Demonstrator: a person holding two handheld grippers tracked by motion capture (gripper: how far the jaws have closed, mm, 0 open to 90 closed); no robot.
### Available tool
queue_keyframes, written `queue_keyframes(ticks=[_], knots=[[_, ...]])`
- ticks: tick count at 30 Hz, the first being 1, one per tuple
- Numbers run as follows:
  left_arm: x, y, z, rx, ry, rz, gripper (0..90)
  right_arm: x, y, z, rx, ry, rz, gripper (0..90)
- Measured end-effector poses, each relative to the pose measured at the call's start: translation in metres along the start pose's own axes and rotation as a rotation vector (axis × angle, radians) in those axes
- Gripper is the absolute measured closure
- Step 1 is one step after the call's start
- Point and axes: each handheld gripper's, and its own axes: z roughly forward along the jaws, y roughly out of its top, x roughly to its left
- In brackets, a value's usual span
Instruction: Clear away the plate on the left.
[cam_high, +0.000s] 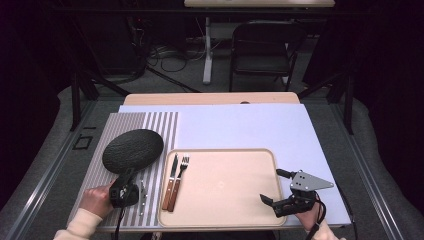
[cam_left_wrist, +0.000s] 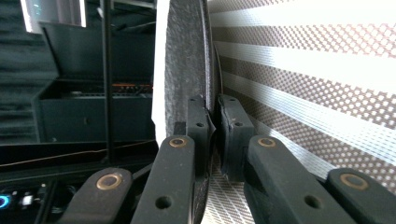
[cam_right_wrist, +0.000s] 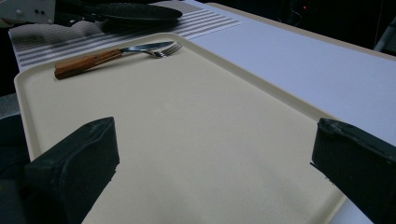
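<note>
The left gripper (cam_high: 124, 186) has its fingers (cam_left_wrist: 201, 123) pinched nearly shut on the rim of the black plate (cam_high: 133, 150), which hangs over the striped placemat (cam_high: 161, 127) at the tabletop's left side; in the left gripper view the plate stands edge-on between the pads, so it is clamped, not merely touched. Over on the right, the right gripper (cam_high: 274, 192) waits at the tray's near right corner with its fingers (cam_right_wrist: 74, 163) spread wide and nothing between them. The beige tray (cam_high: 250, 154) lies bare across most of its face, with just 1 knife (cam_high: 171, 181) and 1 fork (cam_high: 179, 181) lying side by side along its left edge. My read: the plate is headed for the tray's open middle. To do that well, keep the thin-rim grip firm, since a wide disc held by one edge wants to droop or twist. Carry it level, clear the tray's raised lip and the 2 wooden handles, and set it down flat before easing the fingers off. The right gripper could steady the far rim if it sags.
</note>
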Motion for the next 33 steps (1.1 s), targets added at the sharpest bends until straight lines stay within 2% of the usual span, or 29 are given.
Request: queue_keyframes(ticks=[10,17,21,27,33], knots=[[0.010,0.001,-0.007,-0.006,0.045,-0.006,83.1,0.000,0.000,0.000,-0.002,-0.005,0.001,0.0],[0.022,0.006,-0.019,-0.018,0.084,0.000,82.8,-0.001,0.000,0.000,-0.002,-0.008,0.002,0.0],[0.027,0.010,-0.025,-0.037,0.110,0.004,82.0,-0.001,0.000,0.000,-0.003,-0.009,0.011,0.0],[0.034,0.017,-0.034,-0.062,0.126,0.020,81.6,-0.002,0.000,-0.001,-0.004,-0.017,0.015,0.0],[0.036,0.026,-0.039,-0.102,0.143,0.015,81.3,-0.002,0.000,-0.001,-0.005,-0.023,0.014,0.0]])
